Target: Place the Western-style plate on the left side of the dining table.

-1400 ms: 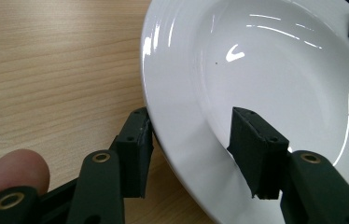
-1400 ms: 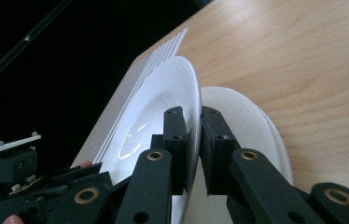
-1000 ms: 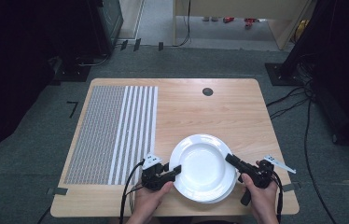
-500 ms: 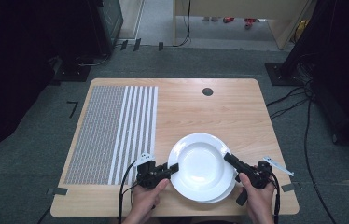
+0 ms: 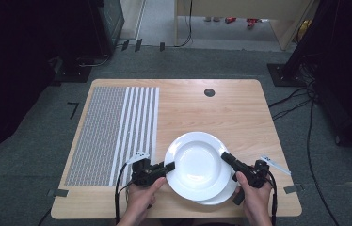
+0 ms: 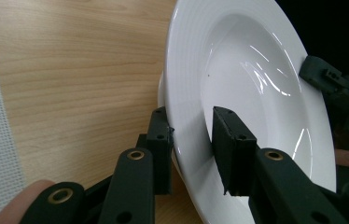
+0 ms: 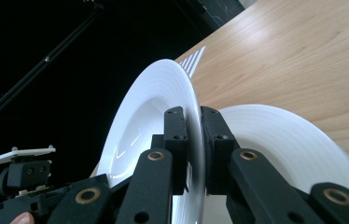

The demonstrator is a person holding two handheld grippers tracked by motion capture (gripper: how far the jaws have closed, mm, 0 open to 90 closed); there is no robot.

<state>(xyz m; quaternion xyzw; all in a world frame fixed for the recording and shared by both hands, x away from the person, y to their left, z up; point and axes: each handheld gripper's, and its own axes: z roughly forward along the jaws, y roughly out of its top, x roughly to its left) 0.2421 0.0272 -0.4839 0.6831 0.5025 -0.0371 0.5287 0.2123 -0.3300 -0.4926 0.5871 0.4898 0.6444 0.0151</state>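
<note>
My right tongs (image 5: pixel 225 157) pinch the right rim of the top plate (image 5: pixel 197 165), lifted off the lower plate (image 5: pixel 221 195) beneath. My left tongs (image 5: pixel 169 165) have just been closing and now straddle its left rim, one pad touching, the other just off. Bare table (image 5: pixel 230 113) lies open ahead; the mat (image 5: pixel 113 132) lies left.

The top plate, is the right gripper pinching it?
Touching. In the right gripper view, the right gripper has both jaws pressed flat on the rim of the top plate, one on each face, with no gap.
</note>
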